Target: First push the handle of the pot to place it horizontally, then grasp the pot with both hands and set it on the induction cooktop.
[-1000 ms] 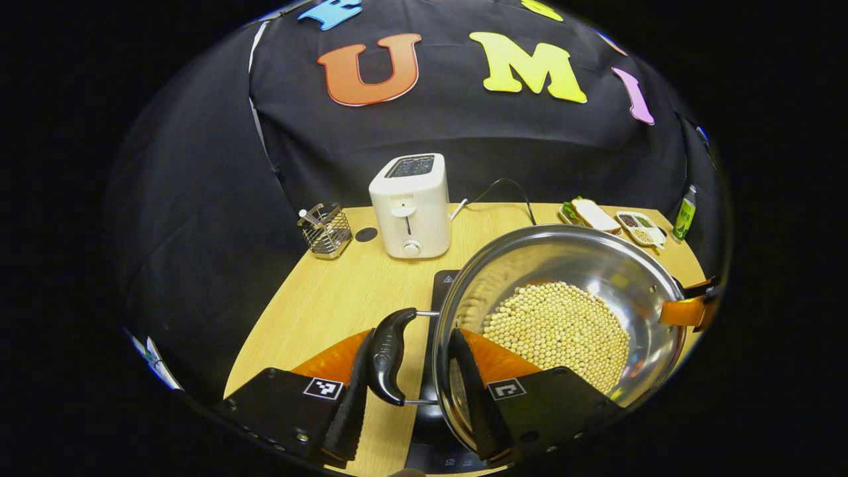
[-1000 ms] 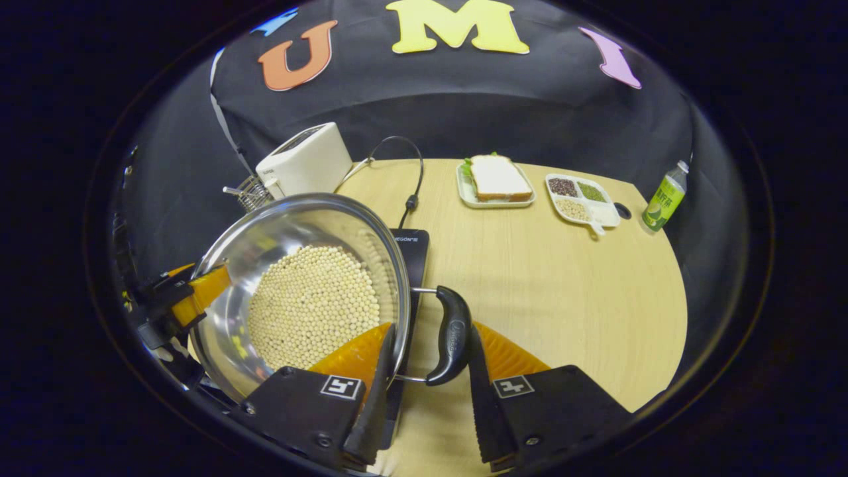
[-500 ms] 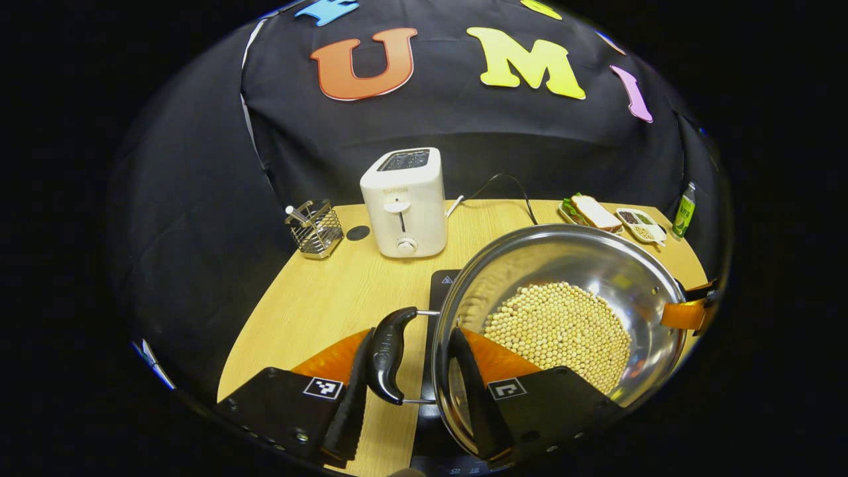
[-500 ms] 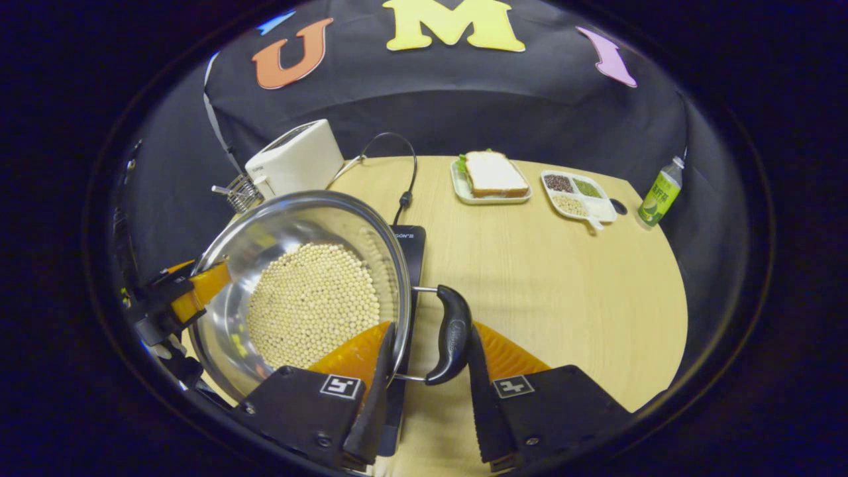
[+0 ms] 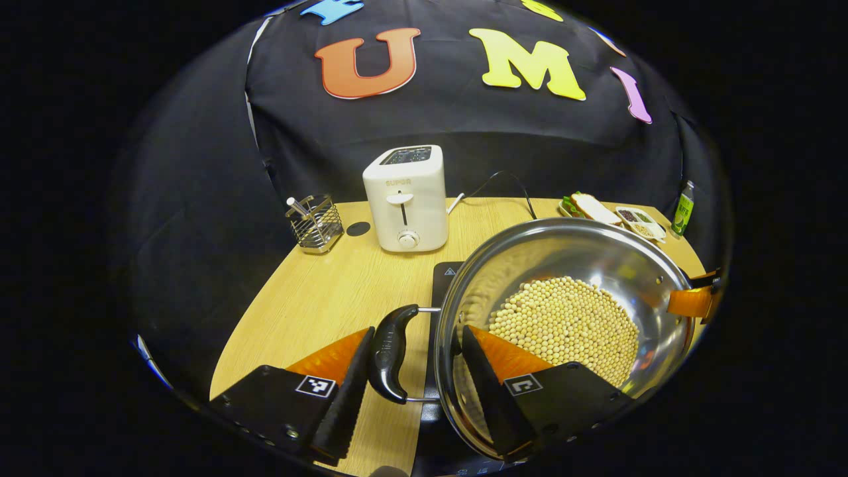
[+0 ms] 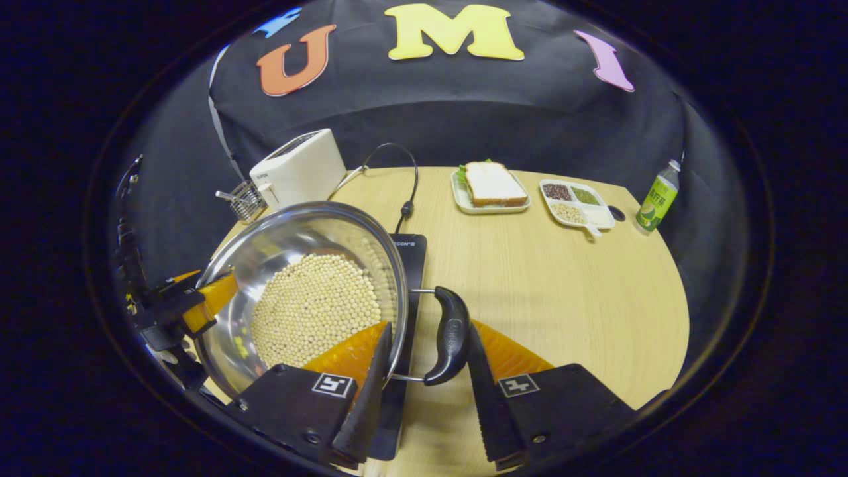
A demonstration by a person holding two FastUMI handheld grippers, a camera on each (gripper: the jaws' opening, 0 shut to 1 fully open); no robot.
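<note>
The steel pot (image 5: 563, 252), holding pale beans (image 5: 570, 324), sits over the black induction cooktop (image 5: 445, 275). Its two black side handles lie level. My left gripper (image 5: 417, 329) straddles the left handle (image 5: 389, 351), one finger outside it and the other inside the pot wall, spread a little and open. In the right gripper view, my right gripper (image 6: 429, 324) straddles the other handle (image 6: 450, 334) of the pot (image 6: 298, 232) the same way, slightly open. The cooktop (image 6: 407, 248) shows beside the pot. Each view shows the opposite gripper at the pot's far rim.
A white toaster (image 5: 404, 195) and a wire utensil rack (image 5: 315, 224) stand at the back left of the wooden table. A black cord (image 6: 404, 179) leads to the cooktop. A sandwich plate (image 6: 490, 189), a divided snack tray (image 6: 576, 202) and a green bottle (image 6: 658, 195) sit back right.
Both grippers' fingers have spread apart, the left more than the right, loosening their hold on the pot handles. The pot has stayed over the cooktop.
</note>
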